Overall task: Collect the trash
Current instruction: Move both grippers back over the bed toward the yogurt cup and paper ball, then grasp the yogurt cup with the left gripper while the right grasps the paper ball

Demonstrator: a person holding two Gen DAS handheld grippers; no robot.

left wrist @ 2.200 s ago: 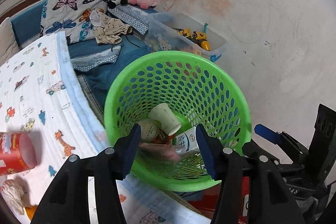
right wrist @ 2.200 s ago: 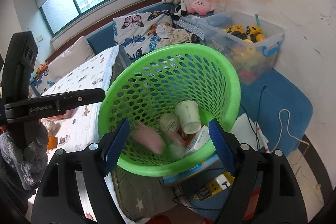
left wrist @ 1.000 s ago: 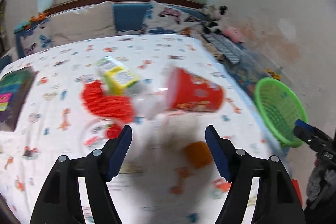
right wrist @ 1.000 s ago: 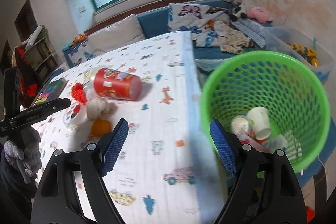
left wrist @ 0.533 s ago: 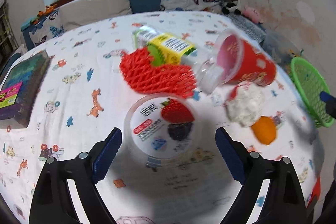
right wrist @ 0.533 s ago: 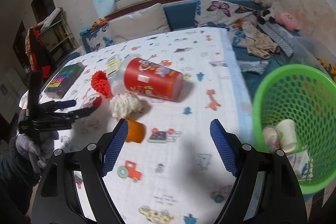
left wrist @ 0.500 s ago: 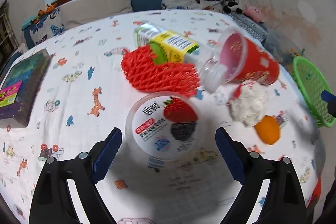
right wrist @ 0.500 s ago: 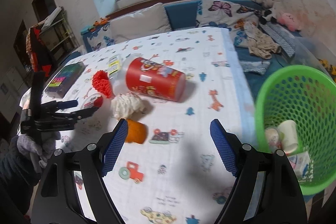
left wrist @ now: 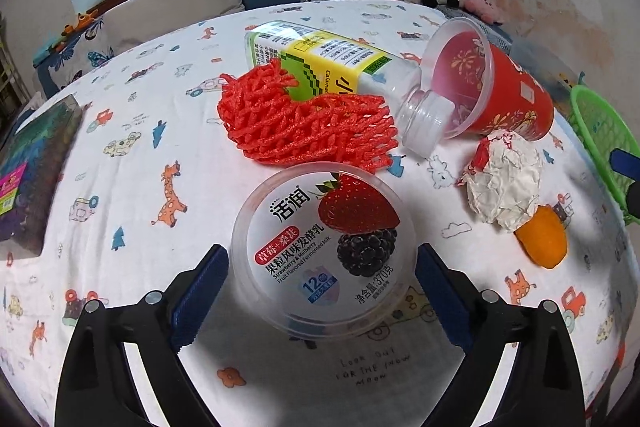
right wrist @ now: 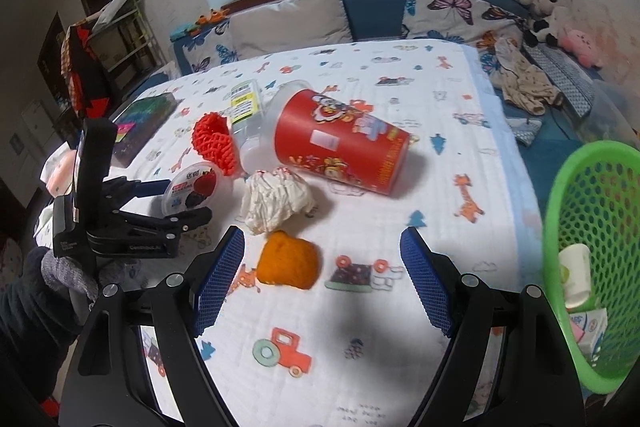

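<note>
1. Across the desk (left wrist: 132,131), on its white cloth printed with cartoon animals and cars, the trash lies in a loose cluster.
2. The left tool (left wrist: 318,263) is spread wide, its blue pads either side of a round yogurt tub (left wrist: 320,251) with a strawberry and mulberry lid. Neither pad clearly touches the tub; it grips nothing.
3. Just beyond the tub lies a red foam net (left wrist: 300,127), overlapping a clear bottle (left wrist: 332,67) that lies on its side with a yellow-green label.
4. The bottle's cap end reaches the mouth of a tipped red cup (left wrist: 492,87).
5. Near the cup sits a crumpled white paper ball (left wrist: 504,187), touching an orange peel (left wrist: 542,243).
6. The right tool (right wrist: 322,279) is also wide open and empty, with the peel between its pads, nearer the left one and touching neither.
7. At the desk's right edge stands a green basket (right wrist: 560,211), with a paper cup (right wrist: 576,279) and a carton (right wrist: 592,327) inside.
8. A dark box (right wrist: 146,125) rests at the far left of the desk.
</note>
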